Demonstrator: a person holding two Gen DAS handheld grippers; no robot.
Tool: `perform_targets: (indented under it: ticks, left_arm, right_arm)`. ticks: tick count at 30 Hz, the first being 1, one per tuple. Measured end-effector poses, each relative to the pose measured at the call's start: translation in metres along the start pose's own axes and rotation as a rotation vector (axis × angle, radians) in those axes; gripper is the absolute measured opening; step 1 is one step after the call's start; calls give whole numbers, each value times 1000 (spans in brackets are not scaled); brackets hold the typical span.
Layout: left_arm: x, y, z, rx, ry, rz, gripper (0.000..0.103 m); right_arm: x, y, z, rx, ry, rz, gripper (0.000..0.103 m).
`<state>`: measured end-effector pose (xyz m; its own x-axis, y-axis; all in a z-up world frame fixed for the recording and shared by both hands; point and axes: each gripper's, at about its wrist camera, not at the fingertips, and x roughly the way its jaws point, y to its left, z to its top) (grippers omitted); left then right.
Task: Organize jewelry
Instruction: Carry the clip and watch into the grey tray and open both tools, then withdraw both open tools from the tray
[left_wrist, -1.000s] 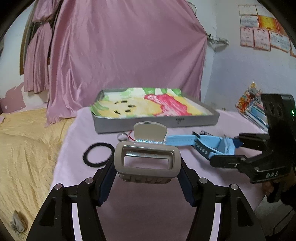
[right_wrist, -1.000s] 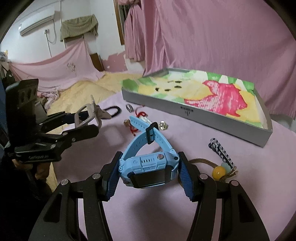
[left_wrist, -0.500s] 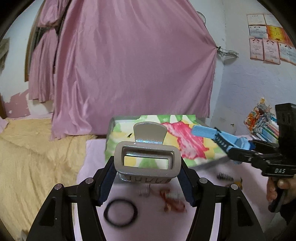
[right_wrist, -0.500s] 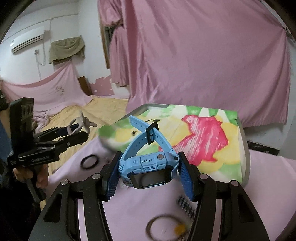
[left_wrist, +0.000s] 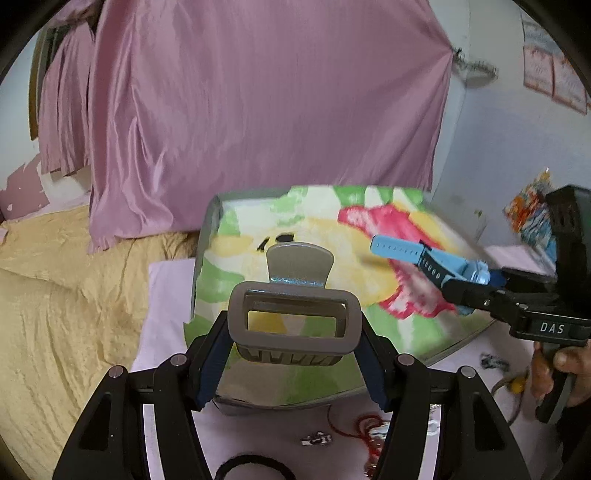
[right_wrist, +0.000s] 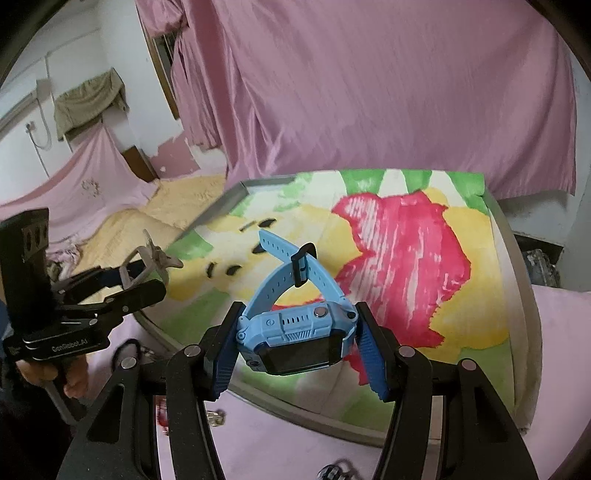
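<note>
My left gripper (left_wrist: 293, 334) is shut on a grey hair claw clip (left_wrist: 293, 319), held above the near rim of the grey box (left_wrist: 258, 404) lined with a flowered cloth. My right gripper (right_wrist: 297, 341) is shut on a blue smartwatch (right_wrist: 295, 332), its strap looped upward, held over the same box (right_wrist: 325, 417). In the left wrist view the right gripper (left_wrist: 476, 284) shows at the right with the watch strap (left_wrist: 410, 254) over the box. The right wrist view shows the left gripper (right_wrist: 147, 271) at the left with the clip (right_wrist: 147, 258).
On the pink table cloth (left_wrist: 166, 332) in front of the box lie a black hair tie (left_wrist: 255, 467), a red string piece (left_wrist: 369, 430), a small silver item (left_wrist: 317, 439) and a beaded piece (left_wrist: 493, 362). A yellow bedspread (left_wrist: 66, 314) lies left. A pink curtain hangs behind.
Both grippers have moved forward from above the table to above the box, each still holding its item. The loose jewelry on the table now lies below and behind the fingers.
</note>
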<state>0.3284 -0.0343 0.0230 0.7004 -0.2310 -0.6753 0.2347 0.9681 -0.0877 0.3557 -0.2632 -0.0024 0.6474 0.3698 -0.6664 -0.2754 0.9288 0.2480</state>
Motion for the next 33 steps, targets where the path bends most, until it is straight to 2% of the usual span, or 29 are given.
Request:
perform_targets:
  ticks: [4,8,12,16,20,21,24,26,28,33]
  left_arm:
    - [11,1,-3,-1,43,4,61]
    - [11,2,-4,-1,44,-5,61]
    - [10,3,-5,-11,49,-28,64]
    - [6,0,-8,-6,37,-27,67]
    - [-5,-4,-11,-8,3,-19,73]
    - [-9,-4,-12,-13,-12,-16,77]
    - [-27,-6,-17,-29,-68,-2,81]
    - [-40,-8,-20,-38,-108,-1,85]
    - [-53,-11,-25,-54,-157,9,94]
    - [-85,-21,-42,-86,-275,8,101]
  right_arm:
    - [13,-3,-2,2,34,-16,53]
    - [19,-6,-7,17,55,-14,54]
    - [19,-6,-8,24,60,-14,54]
    - [9,-6,-13,30,31,-13,58]
    - [-12,-3,-18,28,-42,-28,62]
    - [-19,-2,-21,30,-71,-31,65]
    - [-41,-2,-29,31,-146,-43,74]
    - [-58,0,-35,29,-199,-61,87]
    - [-73,3,-42,26,-246,-73,94]
    - [-114,12,-64,14,-368,-83,95]
